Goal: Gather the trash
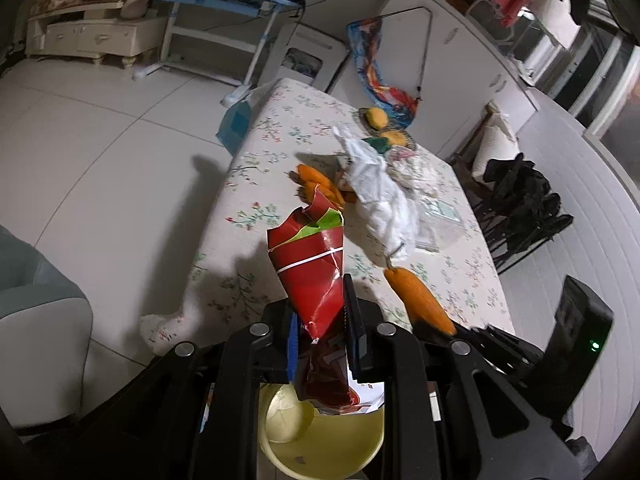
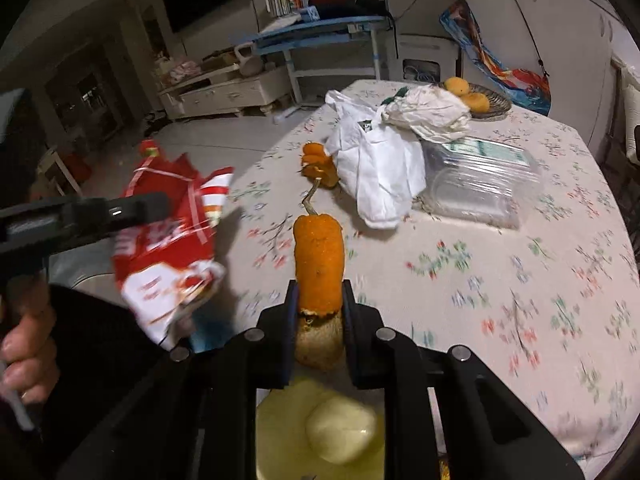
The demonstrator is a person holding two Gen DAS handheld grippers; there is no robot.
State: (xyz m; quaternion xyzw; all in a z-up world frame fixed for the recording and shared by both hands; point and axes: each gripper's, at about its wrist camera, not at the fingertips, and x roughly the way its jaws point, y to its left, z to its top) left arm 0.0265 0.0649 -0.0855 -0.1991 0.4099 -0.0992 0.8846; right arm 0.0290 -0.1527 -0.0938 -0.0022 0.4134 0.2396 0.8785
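Over on the left, the left hand-held gripper (image 1: pixel 320 320) has its jaws pinched on a crumpled red snack wrapper (image 1: pixel 310 264), gripped low near the torn end so the bulk of it stands up and off the bench (image 1: pixel 460 280). That looks like a carry grip, lifted for a drop. Directly under the jaws sits a yellow bin (image 1: pixel 320 440) (pale crumpled scraps and a printed packet already lie in it), so I'd judge this piece is about to go in.

Moving across: on the floral cloth a scrap of orange peel (image 1: pixel 316 184) lies beside a white plastic bag (image 1: pixel 380 200), touching its edge. The bag is slumped and loose, its contents hidden. Just right of it is a clear plastic clamshell box (image 2: pixel 480 184), lying flat, with a green-printed label; whether anything is inside, I cannot tell. At the far end a wicker basket (image 2: pixel 496 102) holds two whole oranges (image 2: pixel 458 86). That's food rather than trash, by my reading.

Now the right side: the right hand-held gripper (image 2: pixel 319 320) is clamped on a long strip of orange peel (image 2: pixel 319 264), stem end pointing away, held up off the cloth. The same yellow bin shows beneath it, so both pieces hang over the bin.
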